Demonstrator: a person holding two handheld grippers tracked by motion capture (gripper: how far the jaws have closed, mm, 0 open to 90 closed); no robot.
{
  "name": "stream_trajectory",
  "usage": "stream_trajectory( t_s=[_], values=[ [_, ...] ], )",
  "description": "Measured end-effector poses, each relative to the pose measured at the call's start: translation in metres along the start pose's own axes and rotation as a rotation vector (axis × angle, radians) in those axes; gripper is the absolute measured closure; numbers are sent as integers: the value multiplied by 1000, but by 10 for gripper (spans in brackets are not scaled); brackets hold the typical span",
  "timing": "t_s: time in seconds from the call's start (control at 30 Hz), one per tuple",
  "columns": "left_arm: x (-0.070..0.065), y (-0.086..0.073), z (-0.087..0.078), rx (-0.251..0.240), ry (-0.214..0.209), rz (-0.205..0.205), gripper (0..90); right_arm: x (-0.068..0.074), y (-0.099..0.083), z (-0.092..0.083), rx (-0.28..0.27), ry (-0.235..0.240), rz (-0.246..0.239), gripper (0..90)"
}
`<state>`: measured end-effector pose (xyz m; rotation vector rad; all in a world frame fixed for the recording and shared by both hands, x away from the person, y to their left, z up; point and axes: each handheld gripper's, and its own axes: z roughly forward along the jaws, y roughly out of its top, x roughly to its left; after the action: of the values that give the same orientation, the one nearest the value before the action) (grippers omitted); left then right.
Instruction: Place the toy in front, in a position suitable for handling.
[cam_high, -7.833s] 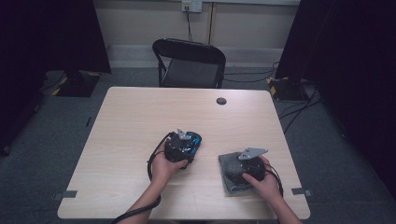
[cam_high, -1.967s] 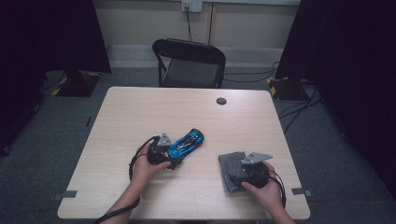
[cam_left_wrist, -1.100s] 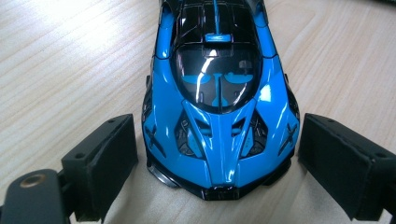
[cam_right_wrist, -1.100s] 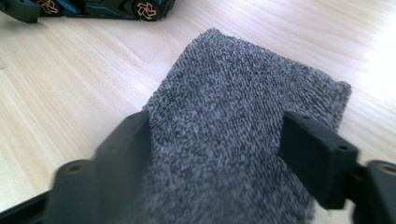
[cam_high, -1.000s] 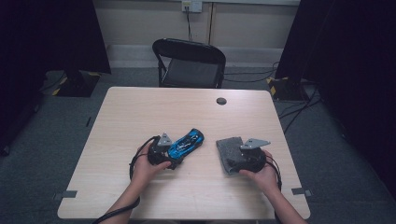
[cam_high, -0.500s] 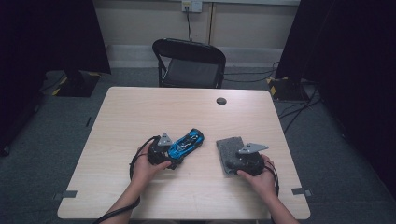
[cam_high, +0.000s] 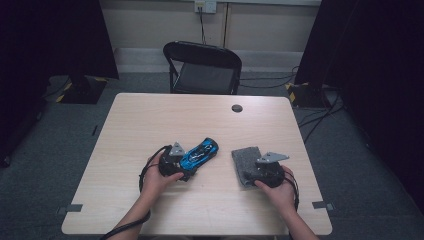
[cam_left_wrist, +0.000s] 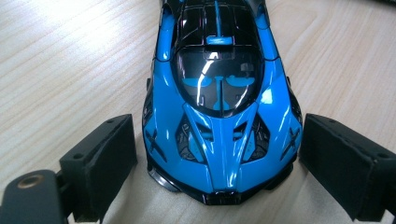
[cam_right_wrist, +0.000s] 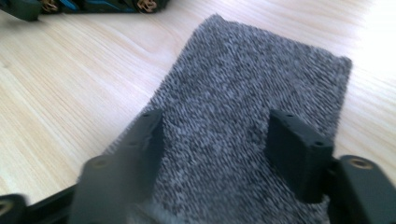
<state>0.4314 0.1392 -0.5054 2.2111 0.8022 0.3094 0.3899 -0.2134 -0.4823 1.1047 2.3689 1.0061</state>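
Observation:
A glossy blue and black toy car (cam_high: 201, 151) (cam_left_wrist: 219, 93) stands on the pale wooden table (cam_high: 165, 120), pointing up and to the right. My left gripper (cam_high: 188, 166) (cam_left_wrist: 218, 140) straddles its near end, pads against both flanks, shut on it. To the right lies a grey knitted cloth (cam_high: 244, 156) (cam_right_wrist: 261, 74), flat on the table. My right gripper (cam_high: 253, 171) (cam_right_wrist: 217, 126) rests on its near part with the cloth between and under its jaws. Those jaws have just been opening and stand apart, not pinching it. The car's underside (cam_right_wrist: 93, 4) shows at the right gripper view's top.
A small black round disc (cam_high: 237, 108) sits near the table's far edge. A black folding chair (cam_high: 202, 67) stands behind the table. Dark curtains hang at both sides, and cables (cam_high: 315, 107) run across the floor at the far right.
The car has swung round to point up and right since the oldest frame. Two seconds ago the cloth and right gripper slid slightly away from the front edge. Both hands have since held still.

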Motion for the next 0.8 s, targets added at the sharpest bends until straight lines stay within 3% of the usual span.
stream_trajectory(
  t_s=[0.1, 0.2, 0.33, 0.6, 0.8],
  values=[
    [0, 0, 0, 0, -1, 1, 104, -1, -3, 0, 12, -18, 23, 328],
    [0, 0, 0, 0, 0, 1, 104, -7, -6, 1, 37, -2, 67, 292],
    [0, 0, 0, 0, -1, 1, 104, -9, -9, 5, 42, 11, 74, 302],
    [0, 0, 0, 0, 0, 0, 104, -10, -10, 4, 36, -17, 57, 510],
    [0, 0, 0, 0, 0, 0, 104, -8, -9, 3, 38, -4, 51, 643]
  ],
)
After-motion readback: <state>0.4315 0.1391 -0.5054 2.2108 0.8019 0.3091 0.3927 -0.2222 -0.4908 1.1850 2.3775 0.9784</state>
